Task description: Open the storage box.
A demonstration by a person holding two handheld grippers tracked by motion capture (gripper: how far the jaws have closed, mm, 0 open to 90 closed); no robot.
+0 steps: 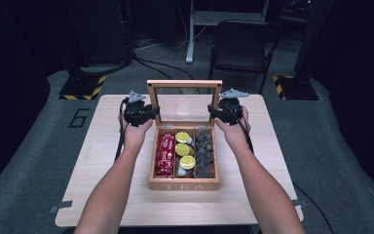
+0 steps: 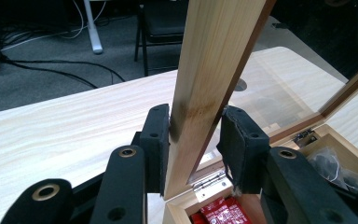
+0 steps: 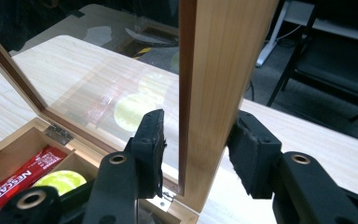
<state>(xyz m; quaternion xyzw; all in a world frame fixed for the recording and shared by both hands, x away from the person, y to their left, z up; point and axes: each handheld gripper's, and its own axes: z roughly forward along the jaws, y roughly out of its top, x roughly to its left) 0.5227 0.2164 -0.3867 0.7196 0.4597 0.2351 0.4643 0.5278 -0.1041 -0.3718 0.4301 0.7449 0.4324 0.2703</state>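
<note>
A wooden tea box [image 1: 184,185] stands mid-table with its glass lid [image 1: 184,84] raised upright. Red sachets [image 1: 165,154], yellow round pods [image 1: 183,149] and dark packets [image 1: 205,152] fill its three compartments. My left gripper [image 1: 151,113] is shut on the lid's left frame bar [image 2: 200,70]; both pads of the left gripper [image 2: 193,135] press the wood. My right gripper [image 1: 215,113] straddles the lid's right frame bar [image 3: 214,70]. On the right gripper [image 3: 196,140], the glass-side pad [image 3: 150,140] stands off the bar with a gap, and the outer pad sits at the wood.
The light wooden table [image 1: 102,161] has bare room on both sides of the box and in front of it. A black folding chair [image 1: 241,44] and a white stand leg [image 1: 191,34] are on the grey floor beyond the far edge.
</note>
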